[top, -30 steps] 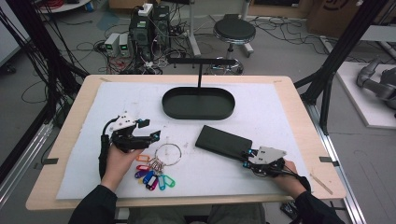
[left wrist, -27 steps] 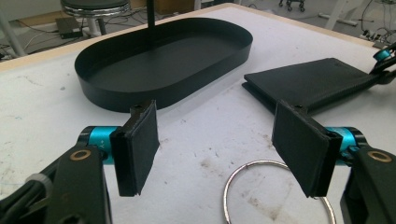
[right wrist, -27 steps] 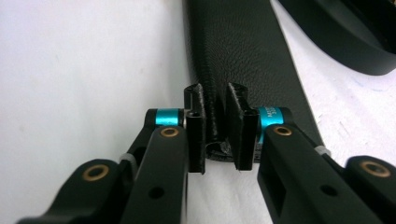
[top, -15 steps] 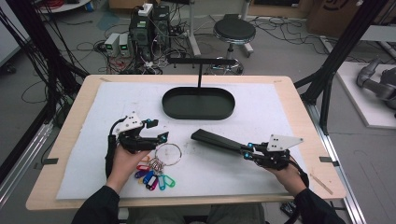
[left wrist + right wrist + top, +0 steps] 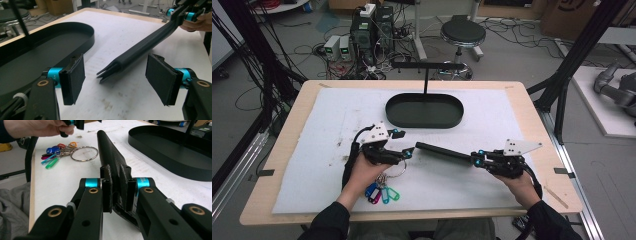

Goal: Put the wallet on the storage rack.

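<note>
thing: flat black wallet-like case point(image 5: 443, 152), lifted edge-on above the white tabletop mat point(image 5: 327, 130)
handling: looks light, fairly stiff, matte; layered end likely splays
hold: right gripper point(image 5: 475, 159) fingers pinch one end; left gripper point(image 5: 408, 152) fingers spread around the free end, not touching
axis: runs between the grippers, free end toward the left one

Open white mat point(image 5: 327, 150) lies at the far left and near right. The oval black tray point(image 5: 424, 111) with its upright black stand point(image 5: 426, 75) blocks the far centre, while a metal ring of coloured key tags point(image 5: 383, 189) occupies the near left.
</note>
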`<state>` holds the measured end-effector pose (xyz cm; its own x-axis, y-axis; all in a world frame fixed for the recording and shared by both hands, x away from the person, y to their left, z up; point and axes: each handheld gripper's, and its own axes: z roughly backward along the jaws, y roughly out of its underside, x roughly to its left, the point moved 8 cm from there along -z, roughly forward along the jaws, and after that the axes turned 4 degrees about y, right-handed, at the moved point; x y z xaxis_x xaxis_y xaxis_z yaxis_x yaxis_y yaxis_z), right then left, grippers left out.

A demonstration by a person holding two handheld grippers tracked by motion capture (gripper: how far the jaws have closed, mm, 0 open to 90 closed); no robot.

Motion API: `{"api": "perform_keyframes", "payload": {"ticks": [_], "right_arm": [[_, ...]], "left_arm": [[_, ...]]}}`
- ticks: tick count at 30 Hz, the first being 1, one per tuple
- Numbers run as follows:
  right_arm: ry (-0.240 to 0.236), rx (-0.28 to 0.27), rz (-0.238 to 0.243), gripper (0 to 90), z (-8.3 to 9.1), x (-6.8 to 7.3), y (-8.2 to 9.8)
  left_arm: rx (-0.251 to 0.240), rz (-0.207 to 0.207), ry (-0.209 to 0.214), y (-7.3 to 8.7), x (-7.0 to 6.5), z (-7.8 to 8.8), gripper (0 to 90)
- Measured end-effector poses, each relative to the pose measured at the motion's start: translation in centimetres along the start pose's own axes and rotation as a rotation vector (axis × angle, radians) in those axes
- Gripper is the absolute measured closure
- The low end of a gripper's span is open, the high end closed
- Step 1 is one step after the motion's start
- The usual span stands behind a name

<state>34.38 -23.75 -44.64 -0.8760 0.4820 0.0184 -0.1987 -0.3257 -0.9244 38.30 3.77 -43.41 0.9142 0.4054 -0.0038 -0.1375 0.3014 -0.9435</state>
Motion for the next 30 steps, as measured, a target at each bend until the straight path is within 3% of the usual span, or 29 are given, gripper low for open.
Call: {"api": "perform_keyframes", "payload": {"ticks": [10, 14, 17, 23, 24, 26, 30], "right_arm": [[-0.003, -0.006, -0.023, 82.2, 0.0, -0.4, -0.1], [-0.016, -0.008, -0.041, 81.8, 0.0, -0.4, 0.0], [-0.012, -0.011, -0.048, 81.5, 0.1, -0.6, -0.1], [-0.005, -0.021, -0.053, 80.0, 0.1, -0.9, -0.1], [0.009, -0.027, -0.061, 78.1, 0.3, -1.2, -0.2], [0.016, -0.032, -0.064, 76.7, 0.3, -1.3, -0.2], [0.072, -0.053, -0.076, 64.9, 0.7, -2.1, -0.3]], "left_arm": [[0.068, -0.031, 0.043, 0.5, 0.4, -3.1, 32.5], [0.08, -0.041, 0.083, 0.7, 0.5, -4.2, 34.6], [0.049, -0.084, 0.118, 0.5, 0.2, -4.5, 46.1], [0.06, -0.139, 0.11, 0.5, 0.2, -4.2, 58.9], [0.06, -0.148, 0.109, 0.4, 0.1, -4.1, 66.4], [0.052, -0.153, 0.122, 0.2, -0.1, -3.9, 71.1], [0.019, -0.135, 0.169, -0.4, -0.8, -3.3, 75.0]]}}
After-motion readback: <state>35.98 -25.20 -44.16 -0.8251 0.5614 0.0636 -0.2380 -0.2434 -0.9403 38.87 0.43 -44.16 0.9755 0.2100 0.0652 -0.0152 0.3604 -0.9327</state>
